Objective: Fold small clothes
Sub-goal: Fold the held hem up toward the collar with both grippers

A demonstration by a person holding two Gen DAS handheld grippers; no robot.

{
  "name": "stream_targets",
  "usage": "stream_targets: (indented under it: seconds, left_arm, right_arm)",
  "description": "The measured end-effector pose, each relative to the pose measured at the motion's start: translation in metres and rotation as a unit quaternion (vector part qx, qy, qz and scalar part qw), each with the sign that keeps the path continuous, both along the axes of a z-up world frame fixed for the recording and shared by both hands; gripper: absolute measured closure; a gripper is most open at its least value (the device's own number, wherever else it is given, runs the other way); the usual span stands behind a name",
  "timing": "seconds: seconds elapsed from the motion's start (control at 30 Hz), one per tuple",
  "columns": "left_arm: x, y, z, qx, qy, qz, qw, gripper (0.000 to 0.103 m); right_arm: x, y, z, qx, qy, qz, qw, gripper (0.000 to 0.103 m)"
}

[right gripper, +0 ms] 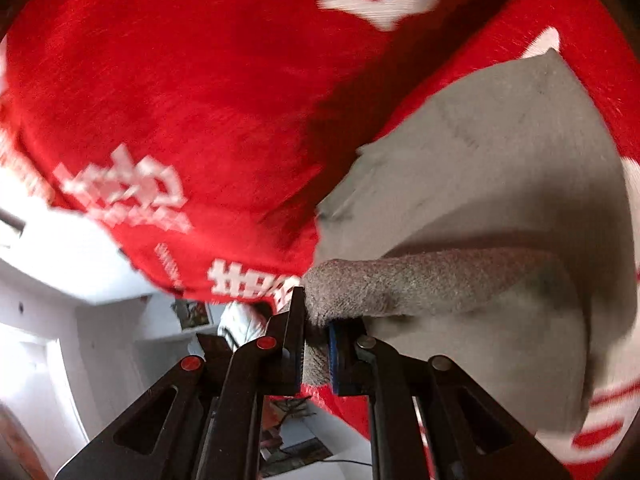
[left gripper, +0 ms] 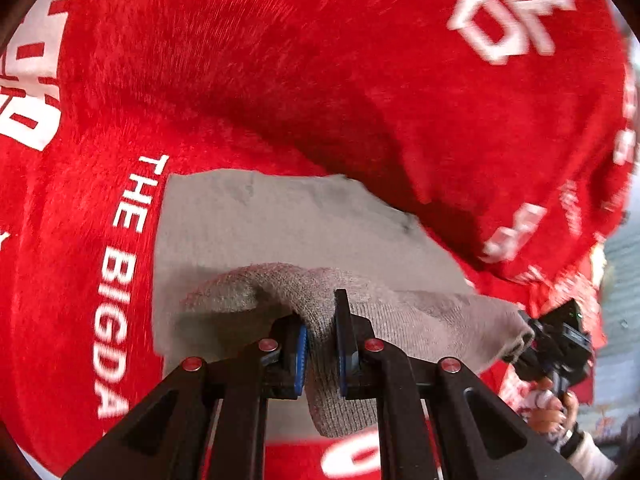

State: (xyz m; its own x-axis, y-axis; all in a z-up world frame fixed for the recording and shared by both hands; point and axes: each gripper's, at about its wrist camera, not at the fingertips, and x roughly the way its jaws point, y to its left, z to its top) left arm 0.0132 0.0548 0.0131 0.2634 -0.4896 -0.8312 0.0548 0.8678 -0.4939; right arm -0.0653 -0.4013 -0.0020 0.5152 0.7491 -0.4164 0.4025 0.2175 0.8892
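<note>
Both grippers are working the grey knit garment (left gripper: 280,224), lying on the red printed cloth (left gripper: 280,60) over the bench. Left gripper (left gripper: 320,344): fingers clamped on a fold of knit at 6 o'clock. Right gripper (right gripper: 314,344): fingers clamped on its hem, 6 o'clock. Motion blur is heavy, so the garment type is probably a small sweater. Advice: keep both held edges level and taut, lay the fold square before releasing.

Counted: one grey knit garment (left gripper: 280,216), one red cloth (left gripper: 280,60) with white lettering, two grippers, left (left gripper: 320,344) and right (right gripper: 314,344), and one hand (left gripper: 550,410) beneath the far gripper.
</note>
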Motion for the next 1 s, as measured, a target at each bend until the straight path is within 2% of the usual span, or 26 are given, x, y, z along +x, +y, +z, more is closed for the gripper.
stream_targets:
  seconds: [0.17,0.3,0.37,0.4,0.43,0.47,0.5,0.57,0.63,0.7,0.77,0.83,0.9,1.0]
  left_arm:
    - [0.027,-0.02,-0.035,0.068,0.022,0.009,0.9974,0.09]
    - [0.038,-0.021,-0.043,0.087,0.047,0.009,0.9951,0.09]
    - [0.041,-0.018,-0.036,0.087,0.049,0.013,0.9949,0.085]
    - [0.041,-0.016,-0.028,0.095,0.041,0.016,0.9945,0.079]
    - [0.041,-0.013,-0.015,0.118,0.021,0.023,0.9925,0.066]
    - [0.042,-0.011,-0.008,0.13,0.009,0.027,0.9912,0.056]
    - [0.041,-0.007,0.005,0.146,-0.015,0.033,0.9886,0.042]
    - [0.041,-0.005,0.016,0.15,-0.031,0.027,0.9879,0.04]
    - [0.04,-0.007,0.014,0.146,-0.015,-0.001,0.9892,0.04]
    - [0.031,-0.017,0.007,0.149,0.001,-0.038,0.9881,0.04]
    - [0.017,-0.027,-0.009,0.145,0.026,-0.08,0.9859,0.04]
    - [0.007,-0.036,-0.025,0.139,0.049,-0.099,0.9841,0.04]
    - [0.003,-0.047,-0.042,0.142,0.066,-0.113,0.9812,0.04]
    - [0.011,-0.064,-0.059,0.15,0.063,-0.116,0.9798,0.04]
  right_arm:
    - [0.02,-0.009,-0.044,0.005,0.061,-0.025,0.998,0.089]
    - [0.029,-0.021,-0.052,0.011,0.082,-0.045,0.996,0.088]
    - [0.028,-0.03,-0.051,0.015,0.08,-0.045,0.996,0.079]
    - [0.029,-0.034,-0.048,0.011,0.08,-0.043,0.996,0.066]
    - [0.03,-0.036,-0.045,0.006,0.079,-0.042,0.996,0.058]
    - [0.03,-0.039,-0.041,0.0,0.076,-0.041,0.996,0.058]
    - [0.031,-0.041,-0.035,-0.011,0.07,-0.035,0.997,0.058]
    - [0.031,-0.039,-0.023,-0.025,0.051,-0.02,0.998,0.059]
    - [0.031,-0.029,-0.01,-0.026,0.025,0.011,0.999,0.077]
    - [0.032,-0.012,-0.005,-0.04,0.02,0.058,0.997,0.08]
    - [0.036,0.014,-0.005,-0.095,0.03,0.134,0.986,0.081]
    - [0.042,0.036,-0.012,-0.145,0.038,0.192,0.97,0.081]
    - [0.053,0.05,-0.016,-0.192,0.034,0.214,0.957,0.081]
    - [0.072,0.049,-0.022,-0.236,0.031,0.194,0.952,0.081]
